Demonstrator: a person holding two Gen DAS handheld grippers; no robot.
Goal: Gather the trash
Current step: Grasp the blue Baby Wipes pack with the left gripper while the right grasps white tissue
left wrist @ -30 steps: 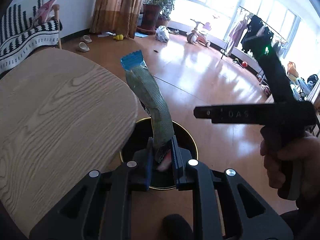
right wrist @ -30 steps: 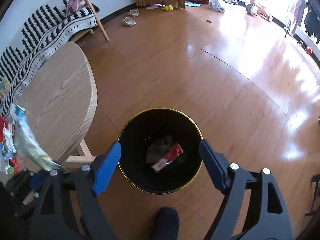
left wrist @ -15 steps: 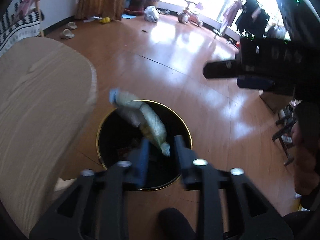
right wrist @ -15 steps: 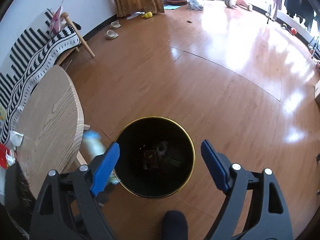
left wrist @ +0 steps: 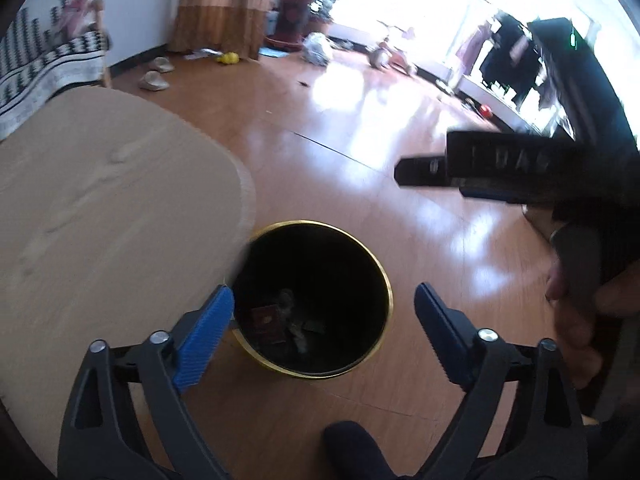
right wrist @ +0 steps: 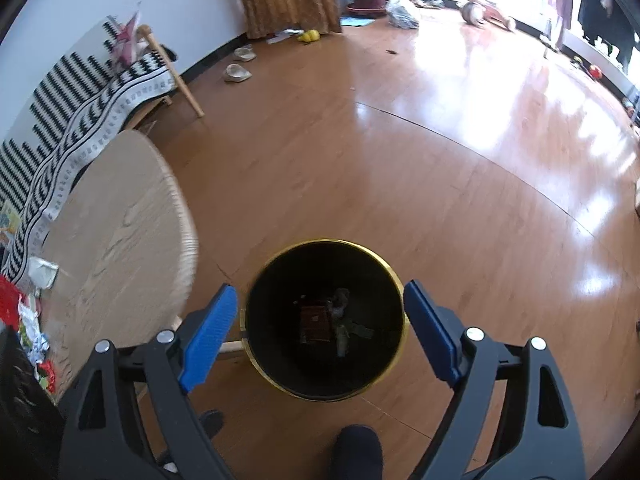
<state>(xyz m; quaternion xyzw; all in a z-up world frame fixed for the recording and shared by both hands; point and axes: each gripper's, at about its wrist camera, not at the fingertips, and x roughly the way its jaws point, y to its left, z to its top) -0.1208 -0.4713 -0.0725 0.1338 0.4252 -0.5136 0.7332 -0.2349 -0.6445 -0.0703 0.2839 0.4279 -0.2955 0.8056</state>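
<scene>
both the left gripper (left wrist: 324, 312), whose jaws have just been opening, and the right gripper (right wrist: 320, 312) stand spread and empty over the black bin (right wrist: 394, 280), its dark scraps (right wrist: 316, 322) hard to identify.

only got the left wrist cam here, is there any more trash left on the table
Observer: Yes. The right wrist view shows crumpled wrappers at the near left end of the table, outside your frame.
Operator: anything in the right gripper
Observer: No. The right gripper is open and empty, above the bin.
Operator: and mine
Observer: The left gripper has just been opening; nothing is between its jaws.
</scene>
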